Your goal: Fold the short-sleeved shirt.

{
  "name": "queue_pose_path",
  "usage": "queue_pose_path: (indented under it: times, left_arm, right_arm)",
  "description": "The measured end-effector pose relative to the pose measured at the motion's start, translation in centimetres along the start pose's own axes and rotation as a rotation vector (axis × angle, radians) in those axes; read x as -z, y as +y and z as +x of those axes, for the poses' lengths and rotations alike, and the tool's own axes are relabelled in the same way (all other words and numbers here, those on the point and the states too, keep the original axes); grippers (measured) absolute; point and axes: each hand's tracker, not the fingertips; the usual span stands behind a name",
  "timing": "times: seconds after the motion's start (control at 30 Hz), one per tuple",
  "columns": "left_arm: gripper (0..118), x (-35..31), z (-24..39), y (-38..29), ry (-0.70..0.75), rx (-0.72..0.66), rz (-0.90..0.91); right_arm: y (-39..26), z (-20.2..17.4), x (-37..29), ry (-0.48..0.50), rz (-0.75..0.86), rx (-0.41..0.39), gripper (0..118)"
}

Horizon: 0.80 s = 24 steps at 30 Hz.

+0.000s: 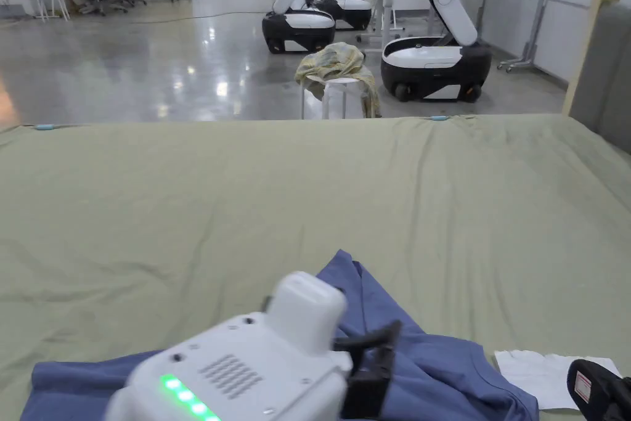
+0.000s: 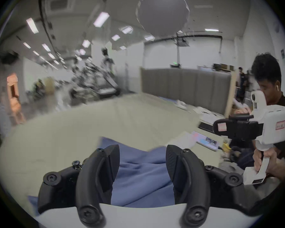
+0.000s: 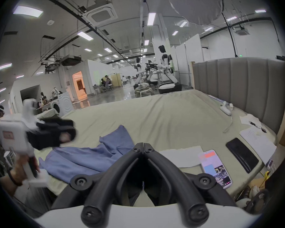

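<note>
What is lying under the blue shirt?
The blue shirt lies crumpled on the green sheet, beside a white paper. The folds cover whatever else may be beneath it.

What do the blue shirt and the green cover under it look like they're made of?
The blue shirt looks like soft, matte woven or knit cloth, perhaps cotton: it lies in limp folds and creases. The green cover looks like a thin matte bedsheet, stretched flat with shallow wrinkles. The exact fibre cannot be told.

We see soft matt blue cloth, the shirt (image 1: 431,373), on a matt green sheet (image 1: 308,194); beyond, a glossy floor (image 1: 154,71).
</note>
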Motion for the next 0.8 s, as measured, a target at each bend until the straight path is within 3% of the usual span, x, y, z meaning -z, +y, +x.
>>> queue_pose_path:
  times: [0.23,0.27,0.3,0.33,0.43,0.6,0.8]
  left_arm:
    - [56,-13.5,-4.9,-0.9,0.349,-0.049,0.039]
    - [52,-14.7,-5.1,-1.2,0.399,-0.046,0.041]
    - [39,-16.0,-5.3,-1.5,0.439,-0.053,0.049]
    - [16,-17.3,-5.4,-1.8,0.478,-0.053,0.059]
    - [3,-19.5,-5.9,-2.7,0.596,-0.098,0.054]
    - [2,-21.0,-6.0,-4.3,0.708,-0.105,0.026]
    - [2,-21.6,-7.2,-4.4,0.672,-0.154,0.022]
  right_arm:
    - [0.9,-3.0,0.6,0.075,-0.003,-0.053,0]
    - [0.9,-3.5,0.8,0.080,-0.008,-0.069,0]
    - [0.9,-3.9,0.8,0.083,-0.010,-0.086,0]
    - [0.8,-4.4,0.8,0.085,-0.010,-0.105,0]
    - [0.5,-5.4,1.0,0.085,-0.004,-0.132,0]
    - [0.1,-5.8,1.4,0.112,0.009,-0.098,0]
    - [0.2,-6.1,1.7,0.105,0.003,-0.125,0]
